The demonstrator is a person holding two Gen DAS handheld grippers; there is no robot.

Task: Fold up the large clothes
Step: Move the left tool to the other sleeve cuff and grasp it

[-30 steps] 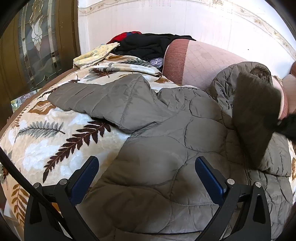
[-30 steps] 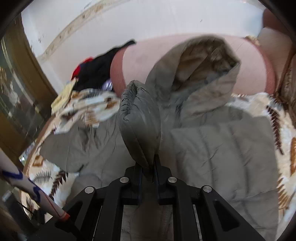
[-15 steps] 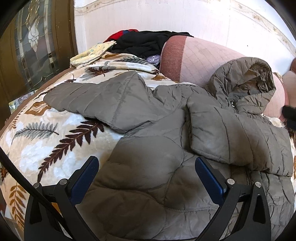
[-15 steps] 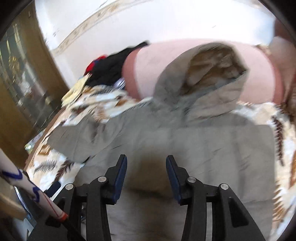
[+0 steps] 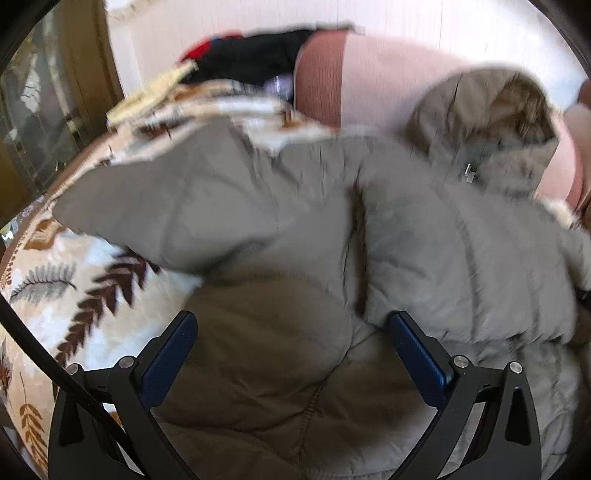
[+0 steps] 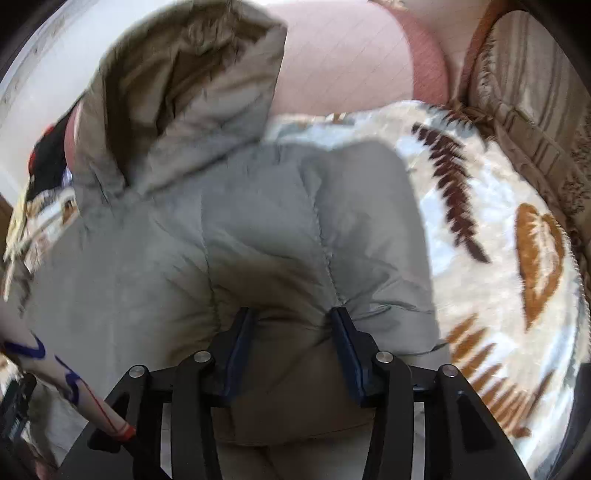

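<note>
A grey-green quilted jacket (image 5: pixel 303 236) is lying spread across the middle of both views, its puffy panels divided by stitched seams and its surface soft and creased. Its hood (image 5: pixel 491 122) is standing open at the upper right of the left wrist view, leaning against a pink cushion (image 5: pixel 373 77). One sleeve (image 5: pixel 173 206) is reaching toward the left edge, and a folded part (image 5: pixel 465 266) is lying over the body at the right.

The left gripper (image 5: pixel 291 354) is hanging over the lower part of the jacket with its blue-padded fingers spread wide, gripping nothing. The right gripper (image 6: pixel 291 343) is partly spread, its fingers pressing into a bulge of the padded fabric at the lower centre.

The jacket is resting on a plush white blanket (image 6: pixel 498 258) printed with brown fern leaves. Dark clothes (image 5: pixel 255 55) are piled at the top centre before a pale wall (image 5: pixel 184 29). A striped tan cushion (image 6: pixel 532 92) is filling the upper right of the right wrist view.
</note>
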